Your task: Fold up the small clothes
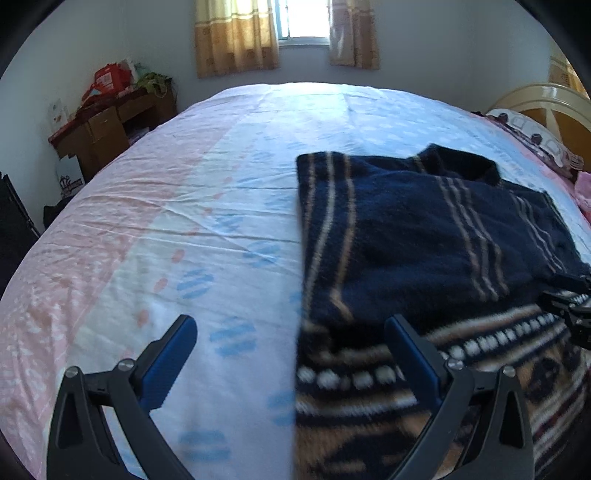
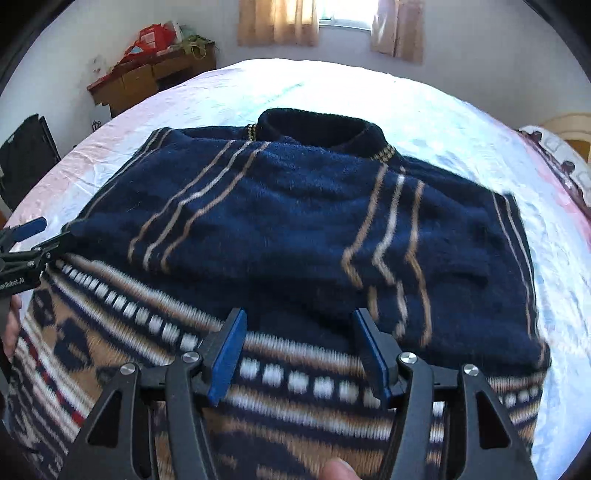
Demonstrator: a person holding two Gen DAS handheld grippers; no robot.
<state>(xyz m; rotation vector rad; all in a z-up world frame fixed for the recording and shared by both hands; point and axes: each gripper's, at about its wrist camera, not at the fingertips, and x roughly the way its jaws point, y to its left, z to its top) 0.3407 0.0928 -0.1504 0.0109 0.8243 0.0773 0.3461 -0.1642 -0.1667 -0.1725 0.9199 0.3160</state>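
A navy knit sweater [image 2: 295, 221] with tan and white stripes and a tan patterned hem band lies flat on the bed, collar [image 2: 321, 129] at the far end and both sleeves folded in over the body. My right gripper [image 2: 298, 319] hovers open over the hem band, with nothing between its blue pads [image 2: 225, 365]. My left gripper [image 1: 290, 321] is open wide over the left edge of the sweater [image 1: 406, 229]; one finger is over bare sheet, the other over the hem. At the left edge of the right wrist view the left gripper [image 2: 29, 236] shows again.
The bed sheet [image 1: 166, 221] is pink, white and pale blue. A wooden desk [image 1: 110, 122] with red bags stands at the far left, a curtained window [image 1: 303, 22] behind, a pillow [image 1: 532, 136] and headboard at the right. A fingertip [image 2: 340, 469] shows at the bottom edge.
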